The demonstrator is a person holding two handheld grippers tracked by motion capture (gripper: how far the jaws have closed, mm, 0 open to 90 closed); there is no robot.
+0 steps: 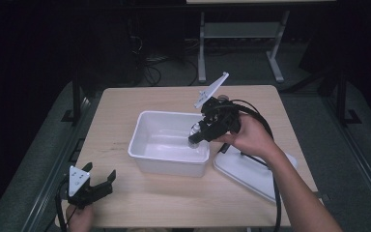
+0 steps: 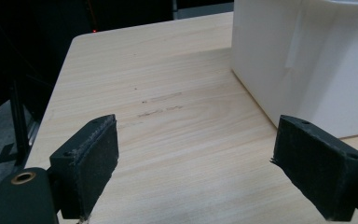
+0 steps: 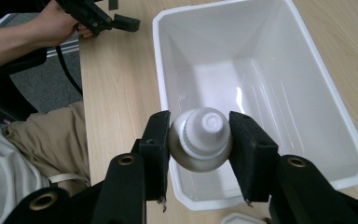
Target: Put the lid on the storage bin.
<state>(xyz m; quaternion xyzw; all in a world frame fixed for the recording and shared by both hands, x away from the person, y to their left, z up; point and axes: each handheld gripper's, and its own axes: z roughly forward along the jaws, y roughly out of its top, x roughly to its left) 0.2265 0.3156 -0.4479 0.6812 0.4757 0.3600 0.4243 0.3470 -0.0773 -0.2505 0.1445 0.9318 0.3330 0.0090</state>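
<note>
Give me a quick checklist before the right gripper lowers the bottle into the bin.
1. Grip: right gripper has both pads on the white bottle, cap pointing away from the camera: ok.
2. Position: bottle is over the bin, near its near wall: ok.
3. Bin inside free of other things: ok.
4. Lid lies on the table beside the bin, out of the way: ok.
5. Left gripper open, off at the table corner, apart from the bin: ok.
6. Firmness of the grip: cannot tell.
</note>
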